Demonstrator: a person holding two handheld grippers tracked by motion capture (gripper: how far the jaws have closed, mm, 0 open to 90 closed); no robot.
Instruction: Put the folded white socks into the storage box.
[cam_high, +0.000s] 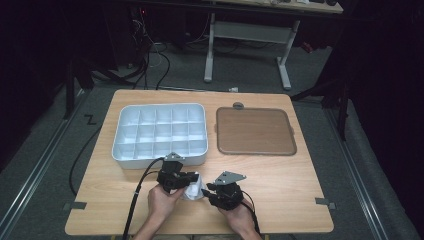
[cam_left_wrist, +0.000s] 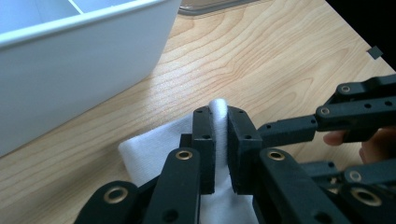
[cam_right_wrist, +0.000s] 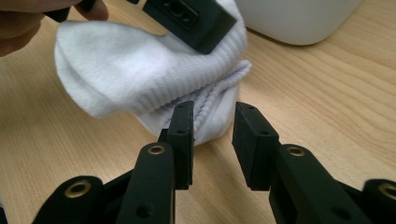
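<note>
A white ribbed sock (cam_high: 194, 192) lies bunched on the wooden table near its front edge, between my two hands. My left gripper (cam_left_wrist: 220, 122) is shut on a fold of the sock (cam_left_wrist: 149, 149), which sticks up between its jaws. In the high view the left gripper (cam_high: 192, 181) comes at the sock from the left. My right gripper (cam_right_wrist: 212, 126) is open, its jaws parted just short of the sock's ribbed cuff (cam_right_wrist: 205, 100), with nothing pressed between them. In the high view the right gripper (cam_high: 209, 190) sits just right of the sock.
A white tray (cam_high: 160, 161) divided into several compartments stands just behind the hands; its wall (cam_left_wrist: 70, 60) is close to the left gripper. A brown flat tray (cam_high: 255, 131) lies to the right of it. Bare wood stretches to the right of the right hand.
</note>
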